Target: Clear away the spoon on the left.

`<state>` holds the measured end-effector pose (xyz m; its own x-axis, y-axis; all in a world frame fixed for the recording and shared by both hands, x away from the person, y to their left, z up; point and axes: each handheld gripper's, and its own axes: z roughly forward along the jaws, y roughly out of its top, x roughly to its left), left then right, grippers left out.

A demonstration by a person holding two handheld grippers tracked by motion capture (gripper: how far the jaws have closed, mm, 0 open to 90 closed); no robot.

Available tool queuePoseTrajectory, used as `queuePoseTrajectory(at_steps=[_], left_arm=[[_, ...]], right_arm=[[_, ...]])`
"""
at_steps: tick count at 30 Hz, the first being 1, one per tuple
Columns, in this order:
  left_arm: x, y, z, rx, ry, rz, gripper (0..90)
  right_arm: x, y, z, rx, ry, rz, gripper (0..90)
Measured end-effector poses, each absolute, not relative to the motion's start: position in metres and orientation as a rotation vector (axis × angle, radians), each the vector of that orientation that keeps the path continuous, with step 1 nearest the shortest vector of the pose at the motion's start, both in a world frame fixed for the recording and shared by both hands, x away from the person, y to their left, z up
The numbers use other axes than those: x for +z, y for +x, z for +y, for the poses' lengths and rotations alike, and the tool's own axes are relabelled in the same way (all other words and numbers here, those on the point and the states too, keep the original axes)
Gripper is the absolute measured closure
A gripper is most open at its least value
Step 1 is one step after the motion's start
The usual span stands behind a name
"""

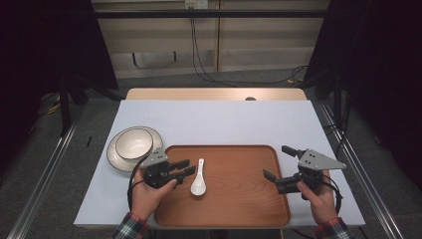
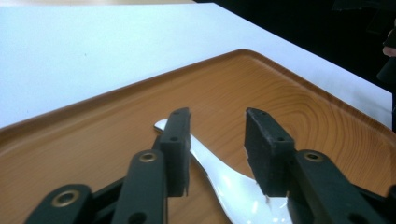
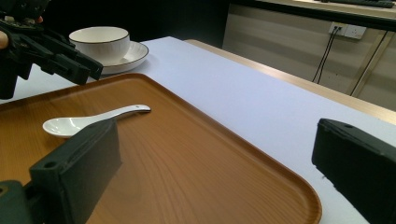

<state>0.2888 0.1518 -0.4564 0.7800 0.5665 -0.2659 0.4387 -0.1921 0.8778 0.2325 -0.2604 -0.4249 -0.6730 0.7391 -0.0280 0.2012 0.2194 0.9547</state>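
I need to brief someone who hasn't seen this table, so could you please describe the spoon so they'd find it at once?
Start from the wooden tray at the near edge of the table. On its left part lies a white spoon, bowl end toward the person. It is the tray's lone item; the white bowl and plate sit off the tray, to its left.

No text, label, brand, number or sign can be read on anything here. The tray (image 1: 239, 209), the spoon (image 1: 198, 183), the bowl (image 1: 133, 143) and the plate (image 1: 113, 158) are all plain.
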Motion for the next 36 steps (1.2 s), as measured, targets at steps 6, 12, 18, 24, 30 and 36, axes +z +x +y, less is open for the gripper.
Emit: queuePoseTrajectory(at_steps=[6, 12, 18, 24, 30, 36], left_arm=[[-0.455, 0.289, 0.152, 0.141, 1.798, 0.753, 48.8], [-0.452, 0.29, 0.155, 0.139, 1.775, 0.759, 42.2], [-0.45, 0.29, 0.155, 0.145, 1.768, 0.763, 33.8], [-0.447, 0.291, 0.157, 0.149, 1.749, 0.76, 27.1], [-0.446, 0.291, 0.159, 0.155, 1.747, 0.769, 19.6], [-0.443, 0.291, 0.163, 0.174, 1.767, 0.765, 12.5]], right_arm=[[-0.425, 0.232, -0.259, 1.465, 0.869, 2.007, 0.6], [-0.425, 0.232, -0.26, 1.461, 0.872, 2.008, 0.6], [-0.425, 0.232, -0.259, 1.463, 0.874, 2.003, 0.6], [-0.425, 0.232, -0.259, 1.467, 0.868, 2.009, 0.6], [-0.425, 0.232, -0.259, 1.466, 0.865, 2.012, 0.6], [-0.425, 0.232, -0.26, 1.464, 0.866, 2.01, 0.6]])
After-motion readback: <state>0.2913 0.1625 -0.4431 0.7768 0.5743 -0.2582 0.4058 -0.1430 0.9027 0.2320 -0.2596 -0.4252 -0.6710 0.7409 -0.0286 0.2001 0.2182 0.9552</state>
